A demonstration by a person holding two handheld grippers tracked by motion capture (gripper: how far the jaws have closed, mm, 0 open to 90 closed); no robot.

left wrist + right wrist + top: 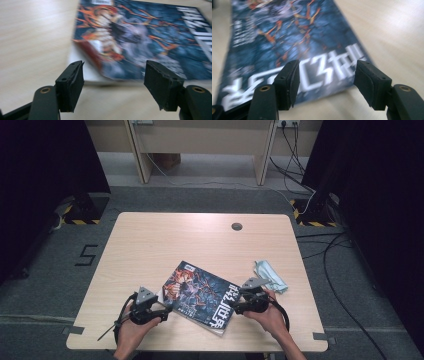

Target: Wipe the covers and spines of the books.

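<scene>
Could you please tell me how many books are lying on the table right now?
1. The book with the dark illustrated cover lies closed near the table's front edge, between the two grippers. A light blue cloth sits to its right; nothing seems hidden beneath it.

The magazine (200,292) lies flat on the table (150,245), near its front edge and turned askew. The left gripper (162,311) sits just off the magazine's left corner and the right gripper (236,302) just off its right end, each with the magazine's edge before its parted jaws. A cloth (270,275) lies right of the magazine, behind the right gripper, and a round hole (237,226) sits well behind the magazine near the table's far edge.
</scene>
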